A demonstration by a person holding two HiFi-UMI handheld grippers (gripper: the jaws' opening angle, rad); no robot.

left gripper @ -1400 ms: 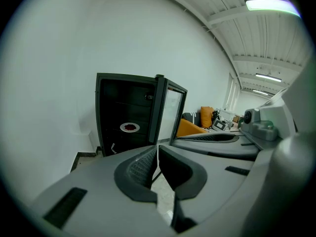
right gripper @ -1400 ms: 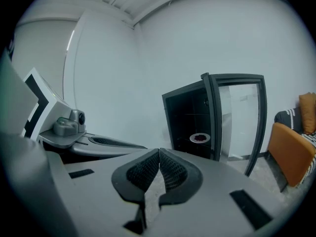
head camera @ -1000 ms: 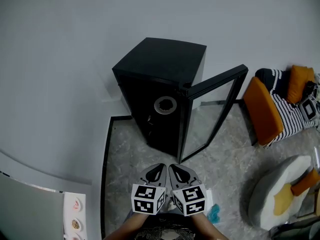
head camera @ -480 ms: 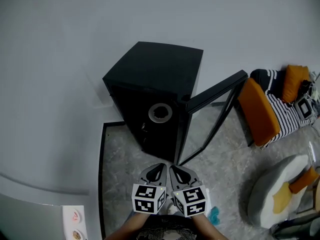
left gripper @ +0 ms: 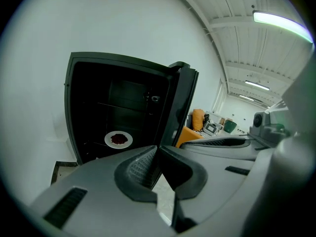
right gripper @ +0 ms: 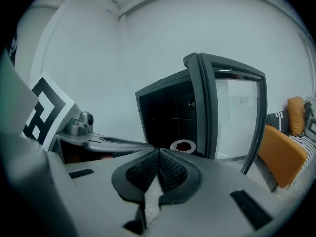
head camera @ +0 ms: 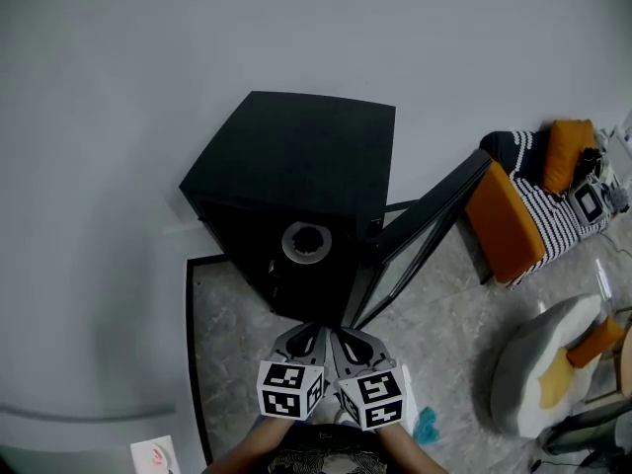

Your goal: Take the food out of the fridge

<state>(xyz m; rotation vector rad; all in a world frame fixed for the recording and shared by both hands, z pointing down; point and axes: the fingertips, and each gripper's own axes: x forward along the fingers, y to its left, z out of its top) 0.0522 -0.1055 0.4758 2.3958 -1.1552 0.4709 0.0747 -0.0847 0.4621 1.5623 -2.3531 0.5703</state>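
A small black fridge stands against the white wall, its glass door swung open to the right. On a shelf inside sits a white plate with dark red food; the plate also shows in the right gripper view. Both grippers are side by side in front of the fridge, a short way from its opening. The left gripper is shut and empty. The right gripper is shut too, with nothing between its pads.
An orange and striped chair stands right of the open door. A grey beanbag with orange cushions lies at the lower right. A dark-edged strip borders the speckled floor at the left.
Both grippers have moved toward the fridge, which now looks larger and closer. The jaws stayed shut. The plate inside has not moved.
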